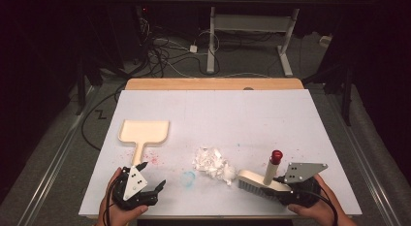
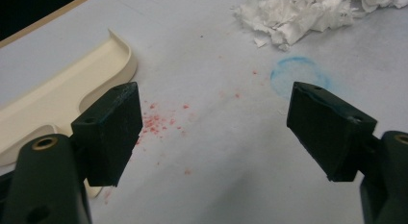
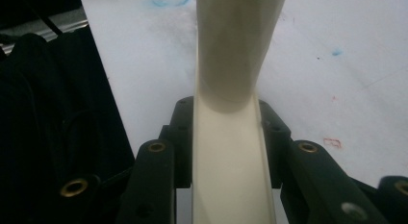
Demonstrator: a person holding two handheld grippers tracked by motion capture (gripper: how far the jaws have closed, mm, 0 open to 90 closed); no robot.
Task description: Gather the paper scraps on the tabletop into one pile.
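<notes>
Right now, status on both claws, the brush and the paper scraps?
Right claw shut on brush, bristles beside paper scraps. Left claw open, empty, near dustpan handle. Nothing between scraps and dustpan.

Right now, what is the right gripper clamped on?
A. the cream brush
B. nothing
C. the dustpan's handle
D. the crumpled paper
A: in the right gripper view the right gripper has its jaws pressed on both sides of the cream brush, beside the crumpled paper; the dustpan lies apart.
</notes>
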